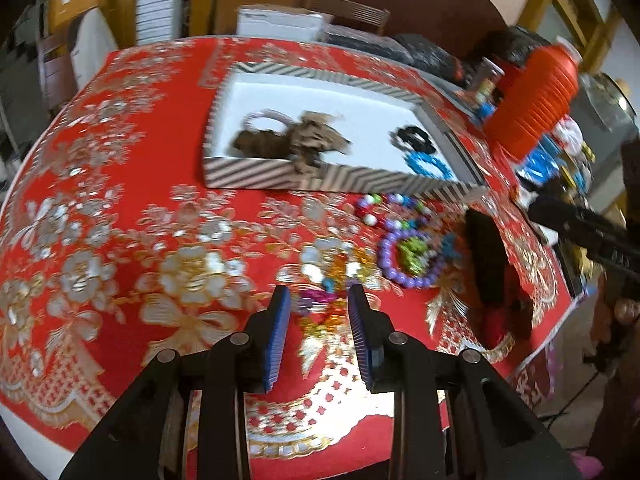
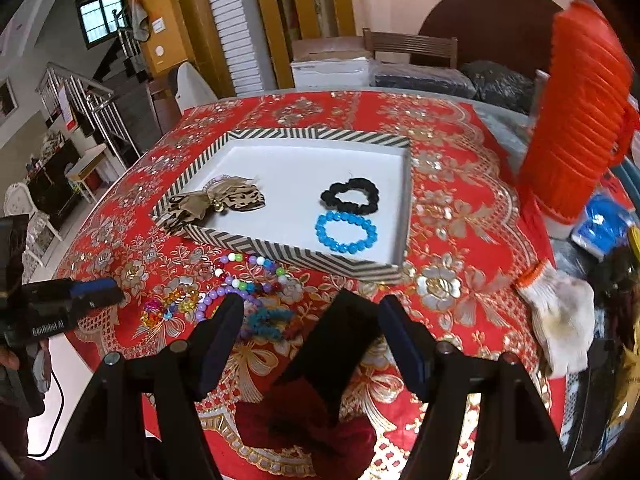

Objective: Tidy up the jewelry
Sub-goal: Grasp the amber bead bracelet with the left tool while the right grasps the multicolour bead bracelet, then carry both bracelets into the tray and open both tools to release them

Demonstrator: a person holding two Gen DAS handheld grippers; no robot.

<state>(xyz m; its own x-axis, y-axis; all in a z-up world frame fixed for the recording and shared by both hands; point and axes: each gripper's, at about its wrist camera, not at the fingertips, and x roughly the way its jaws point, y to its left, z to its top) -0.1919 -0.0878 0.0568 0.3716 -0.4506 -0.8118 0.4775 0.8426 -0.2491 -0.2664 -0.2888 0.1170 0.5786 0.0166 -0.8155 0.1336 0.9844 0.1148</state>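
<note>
With a bow (image 2: 218,200), black scrunchie (image 2: 351,195) and blue bracelet (image 2: 346,232) already in my tray (image 2: 288,249), my left gripper (image 1: 319,300) and right gripper (image 2: 310,314) hang open and empty over the bead strings (image 2: 240,280) left on the cloth (image 2: 460,240).

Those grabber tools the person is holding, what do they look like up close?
Each is a black plastic frame with two angled arms joined by round silver-topped pivots. The left gripper ends in two ribbed blue pads; seen from the right wrist camera its body carries white lettering and a black cable hangs below it. The right gripper has darker navy pads.
</note>
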